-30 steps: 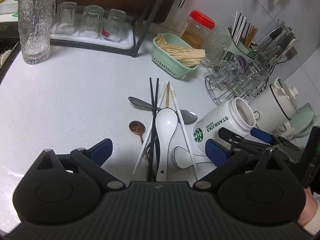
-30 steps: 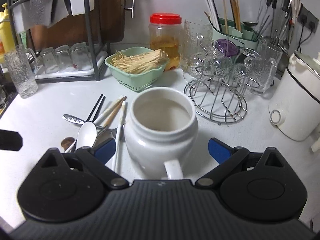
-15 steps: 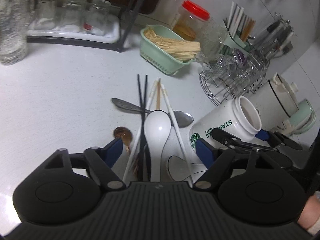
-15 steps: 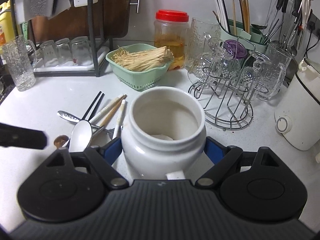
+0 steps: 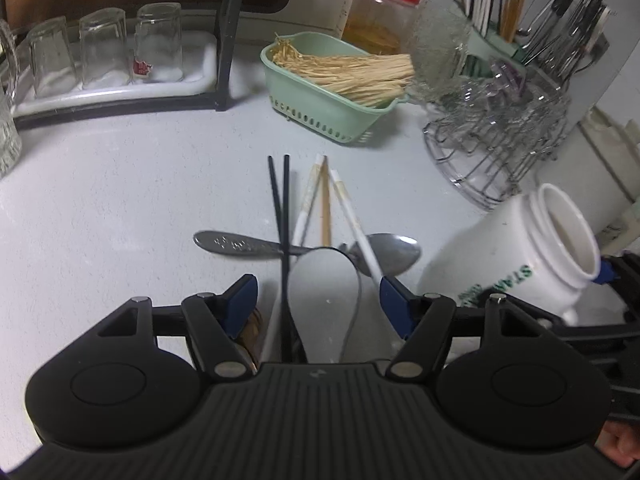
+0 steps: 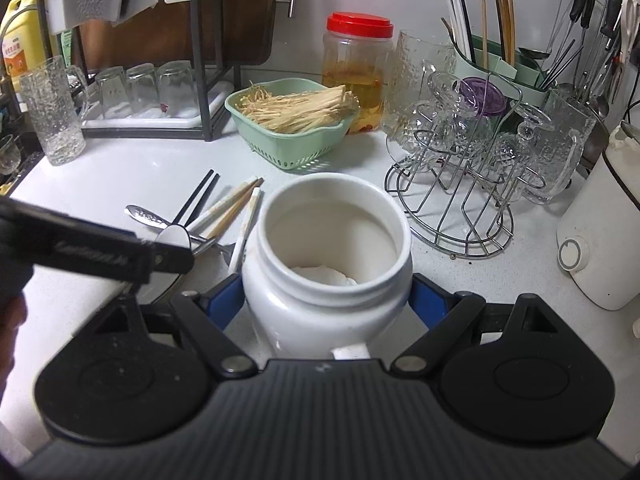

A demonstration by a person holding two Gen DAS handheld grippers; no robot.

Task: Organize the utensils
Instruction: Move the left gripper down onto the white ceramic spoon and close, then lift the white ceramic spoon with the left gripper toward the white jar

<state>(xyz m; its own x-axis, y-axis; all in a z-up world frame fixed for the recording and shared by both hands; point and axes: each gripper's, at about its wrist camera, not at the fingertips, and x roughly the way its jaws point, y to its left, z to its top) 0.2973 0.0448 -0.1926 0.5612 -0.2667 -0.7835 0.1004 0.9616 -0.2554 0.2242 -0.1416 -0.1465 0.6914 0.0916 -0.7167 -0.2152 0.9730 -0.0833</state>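
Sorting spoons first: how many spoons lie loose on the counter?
3 visible: white ceramic spoon between the left fingers, metal spoon lying crosswise behind it, brown spoon half-hidden. More may be hidden.

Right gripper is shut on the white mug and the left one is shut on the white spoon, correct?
Not quite. The left gripper is open, its fingers either side of the white spoon, as the left wrist view shows. The right gripper is shut on the mug.

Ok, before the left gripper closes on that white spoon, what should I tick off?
1. Right gripper clamped on the white mug: ok.
2. Mug mouth open, tilted toward the utensils: ok.
3. Left gripper open, straddling the white spoon: ok.
4. Spoon free of neighbours: not ok; black chopsticks and a white chopstick also lie between the fingers.
5. Fingertip height over the counter: cannot tell.
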